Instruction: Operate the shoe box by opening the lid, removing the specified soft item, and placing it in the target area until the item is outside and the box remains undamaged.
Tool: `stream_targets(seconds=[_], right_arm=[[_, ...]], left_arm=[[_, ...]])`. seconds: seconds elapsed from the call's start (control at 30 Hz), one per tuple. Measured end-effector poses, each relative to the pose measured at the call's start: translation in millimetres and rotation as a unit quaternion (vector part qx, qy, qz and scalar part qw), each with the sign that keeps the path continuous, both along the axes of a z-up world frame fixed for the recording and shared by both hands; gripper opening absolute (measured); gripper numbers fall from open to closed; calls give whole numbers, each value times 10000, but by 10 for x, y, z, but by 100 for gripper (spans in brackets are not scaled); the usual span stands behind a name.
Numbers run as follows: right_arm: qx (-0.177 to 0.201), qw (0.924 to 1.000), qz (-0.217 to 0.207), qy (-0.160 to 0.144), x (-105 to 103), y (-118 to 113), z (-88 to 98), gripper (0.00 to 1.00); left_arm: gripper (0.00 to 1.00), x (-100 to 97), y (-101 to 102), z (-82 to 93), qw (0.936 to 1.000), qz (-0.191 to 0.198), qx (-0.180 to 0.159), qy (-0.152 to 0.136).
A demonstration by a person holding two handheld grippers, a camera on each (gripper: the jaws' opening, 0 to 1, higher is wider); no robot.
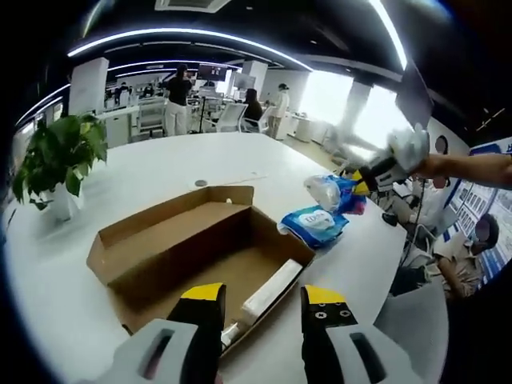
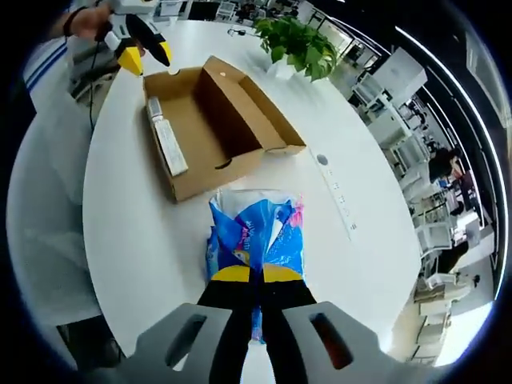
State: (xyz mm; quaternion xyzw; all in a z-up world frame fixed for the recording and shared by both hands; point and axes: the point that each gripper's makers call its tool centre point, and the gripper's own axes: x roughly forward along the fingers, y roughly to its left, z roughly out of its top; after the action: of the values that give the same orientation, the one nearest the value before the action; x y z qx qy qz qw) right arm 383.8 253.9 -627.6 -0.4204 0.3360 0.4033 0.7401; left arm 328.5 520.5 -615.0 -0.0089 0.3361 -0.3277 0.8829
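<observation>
**Soft pack out of the box, right claw clamped on it**

Right gripper view, bottom centre: your right gripper point(image 2: 256, 276) is clenched on a blue soft pack point(image 2: 258, 228), yellow tips pinched together on its near end. The pack has a pink corner; its print is too small to read. A second blue pack point(image 1: 314, 224) with a white oval label lies flat on the white table point(image 1: 160, 172) just right of the box; its lettering is blurred, I cannot read it.

Left gripper view, bottom: your left gripper point(image 1: 262, 298) is released, jaws apart, nothing between them, hovering at the near edge of the shoe box point(image 1: 192, 248). Box is open, brown cardboard, lid folded back. A white carton point(image 1: 272, 290) lies along the inside wall.

Far upper left: potted plant point(image 1: 58, 160) on the table. Beyond it, office desks and people standing.
</observation>
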Motion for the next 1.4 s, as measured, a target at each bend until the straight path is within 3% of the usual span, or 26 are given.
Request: stream_targets(seconds=[0.7, 0.93, 1.4], right_arm=[[-262, 9972, -684, 166, -379, -1162, -142, 0], [-424, 9966, -672, 215, -475, -1388, -213, 0], [-435, 9956, -777, 305, -449, -1695, -307, 0]], left_arm=[[38, -44, -419, 52, 9995, -286, 103, 13], [38, -50, -548, 63, 9993, -346, 129, 26], [38, -37, -706, 72, 9995, -312, 69, 71]])
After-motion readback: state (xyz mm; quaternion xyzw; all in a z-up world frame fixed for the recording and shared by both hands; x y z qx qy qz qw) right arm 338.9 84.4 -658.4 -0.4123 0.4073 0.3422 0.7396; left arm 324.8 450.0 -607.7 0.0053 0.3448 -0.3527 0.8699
